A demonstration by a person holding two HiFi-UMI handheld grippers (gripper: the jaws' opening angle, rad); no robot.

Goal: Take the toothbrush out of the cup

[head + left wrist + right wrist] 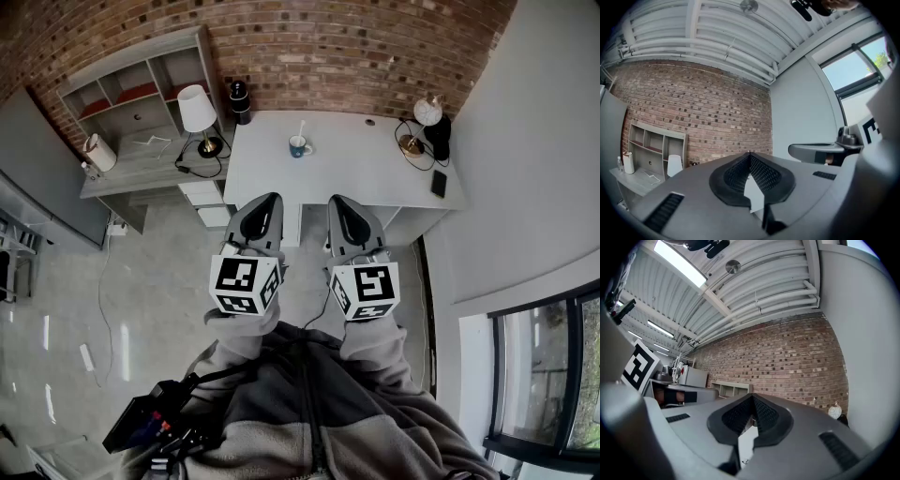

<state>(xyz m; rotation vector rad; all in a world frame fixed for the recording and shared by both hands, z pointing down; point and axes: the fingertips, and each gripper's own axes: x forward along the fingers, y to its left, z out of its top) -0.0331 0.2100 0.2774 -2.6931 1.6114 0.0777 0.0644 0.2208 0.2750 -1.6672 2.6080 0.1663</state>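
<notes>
Left tool point(266, 201): jaws together, nothing between them.
Right tool point(341, 203): jaws together, nothing between them.
Cup point(298, 147): on table point(366, 173), well ahead of both tools.
Toothbrush point(301, 129): standing in cup.

The cup point(299, 147) stands on the white counter point(356, 173) with the toothbrush point(301, 130) in it. The left gripper point(268, 200) and right gripper point(338, 202) are side by side, at the counter's near edge, well apart from the cup. A phone point(439, 183) lies near the counter's right end.
</notes>
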